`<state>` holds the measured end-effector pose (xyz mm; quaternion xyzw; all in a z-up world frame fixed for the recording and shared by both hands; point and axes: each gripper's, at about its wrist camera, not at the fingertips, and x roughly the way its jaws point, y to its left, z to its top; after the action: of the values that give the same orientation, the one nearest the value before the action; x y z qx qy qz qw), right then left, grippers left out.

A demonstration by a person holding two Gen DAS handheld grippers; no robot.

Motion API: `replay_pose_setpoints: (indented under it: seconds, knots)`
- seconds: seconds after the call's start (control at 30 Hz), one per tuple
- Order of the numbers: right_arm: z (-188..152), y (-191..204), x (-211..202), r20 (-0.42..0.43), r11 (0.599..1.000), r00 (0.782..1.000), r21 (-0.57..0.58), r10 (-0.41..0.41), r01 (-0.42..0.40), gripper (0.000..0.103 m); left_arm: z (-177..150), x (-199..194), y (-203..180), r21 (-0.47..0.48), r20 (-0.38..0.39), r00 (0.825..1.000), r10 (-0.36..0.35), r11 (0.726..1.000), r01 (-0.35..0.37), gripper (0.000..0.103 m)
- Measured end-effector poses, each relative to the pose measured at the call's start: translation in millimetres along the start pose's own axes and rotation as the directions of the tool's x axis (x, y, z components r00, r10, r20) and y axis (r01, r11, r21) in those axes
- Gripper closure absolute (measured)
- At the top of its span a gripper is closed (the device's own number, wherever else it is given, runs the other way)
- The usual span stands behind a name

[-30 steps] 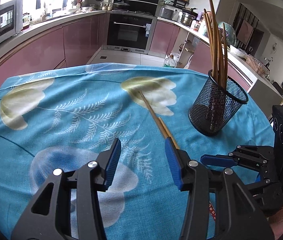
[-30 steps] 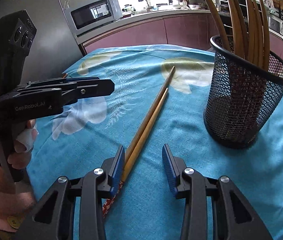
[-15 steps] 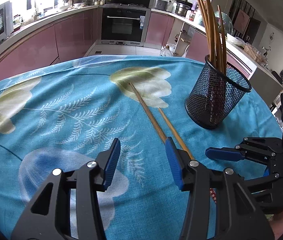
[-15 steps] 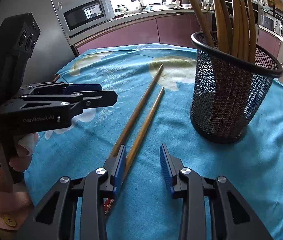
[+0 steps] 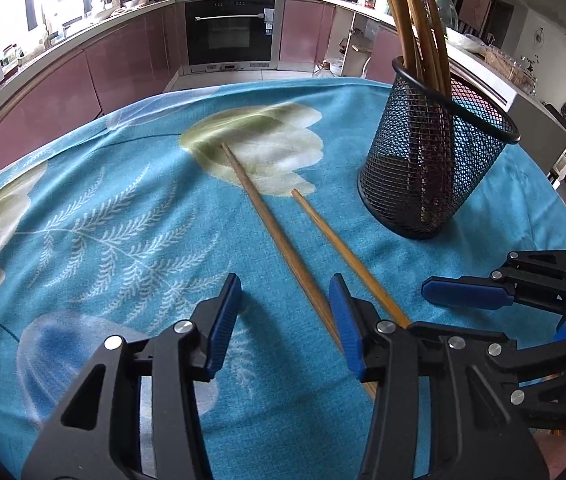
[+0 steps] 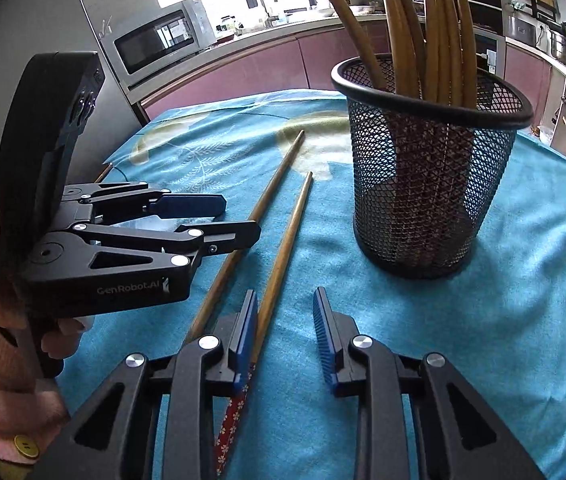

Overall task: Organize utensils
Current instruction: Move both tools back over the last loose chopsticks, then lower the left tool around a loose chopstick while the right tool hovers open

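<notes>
Two wooden chopsticks lie side by side on the blue tablecloth: a longer one (image 5: 267, 216) (image 6: 267, 196) and a shorter one (image 5: 335, 240) (image 6: 287, 240) with a red flowered end. A black mesh holder (image 5: 431, 172) (image 6: 431, 184) with several chopsticks upright stands to their right. My left gripper (image 5: 285, 312) is open low over the longer chopstick; it also shows in the right wrist view (image 6: 219, 220). My right gripper (image 6: 285, 332) is open, its left finger beside the shorter chopstick; it also shows in the left wrist view (image 5: 467, 296).
The round table's cloth (image 5: 103, 220) has leaf and flower prints. Pink kitchen cabinets and an oven (image 5: 231, 32) stand behind the table. A microwave (image 6: 159, 40) sits on the counter at the left. The table edge falls away close behind the holder.
Both grippers have moved forward along the chopsticks toward the holder, which now looks nearer. The two chopsticks now lie slightly apart, the shorter one shifted back. Both grippers stayed open.
</notes>
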<state>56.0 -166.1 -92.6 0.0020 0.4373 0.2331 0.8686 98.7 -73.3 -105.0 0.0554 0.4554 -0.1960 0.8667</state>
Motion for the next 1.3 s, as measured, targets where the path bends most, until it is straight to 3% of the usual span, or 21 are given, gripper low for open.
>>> replay_pose_setpoints:
  seconds: [0.17,0.5,0.97,1.3]
  knots:
    - [-0.9,0.6,0.3,0.002,1.000,1.000,0.001,0.001,-0.001,0.077,-2.8,-0.5,-3.6,0.005,-0.001,1.000,0.002,1.000,-0.002,0.061]
    - [-0.9,0.0,0.7,0.002,1.000,1.000,-0.002,-0.002,0.002,0.077,-19.6,-12.7,0.4,-0.062,-0.004,0.999,-0.045,0.997,0.045,0.091]
    - [1.1,1.6,1.8,0.000,1.000,1.000,-0.006,-0.003,0.003,0.076,-59.0,-38.2,-5.5,-0.094,-0.005,0.999,-0.052,0.994,0.051,0.090]
    - [3.1,2.2,2.4,-0.002,1.000,1.000,-0.010,-0.009,0.009,0.076,-46.7,-34.4,-1.5,-0.082,0.011,1.000,-0.009,0.997,0.010,0.080]
